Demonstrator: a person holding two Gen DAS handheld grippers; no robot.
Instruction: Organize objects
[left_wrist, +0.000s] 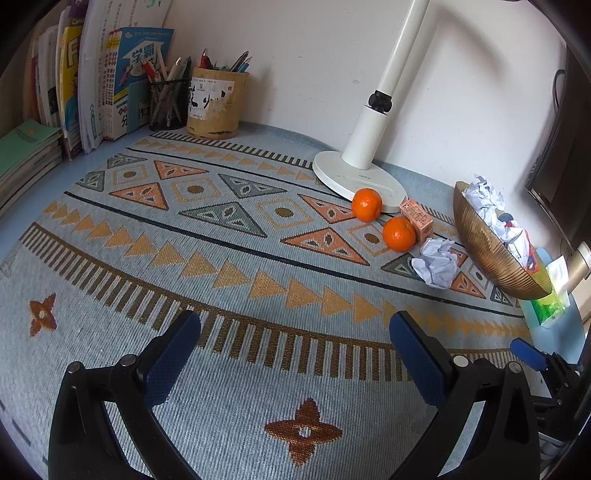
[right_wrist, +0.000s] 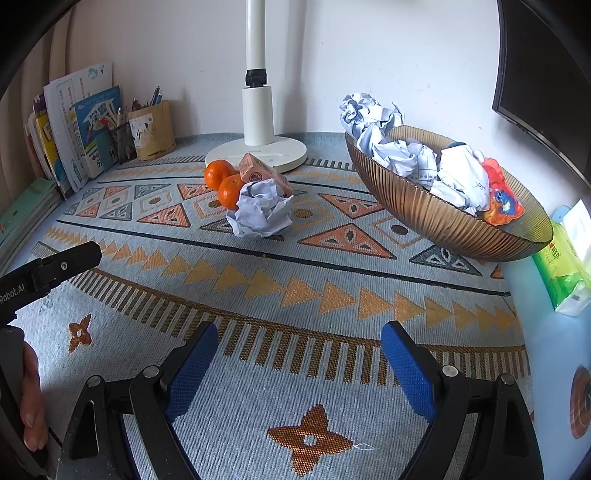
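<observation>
From the left wrist, the left gripper stood spread and empty over the patterned mat. At two o'clock lay two oranges, a crumpled paper ball and the gold bowl.

From the right wrist, the right gripper was spread, holding nothing. The paper ball sat at twelve o'clock, the bowl of paper at two.

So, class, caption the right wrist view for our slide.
Open right gripper hovers over the patterned mat; crumpled paper ball lies beside two oranges, bowl already holding paper.
</observation>
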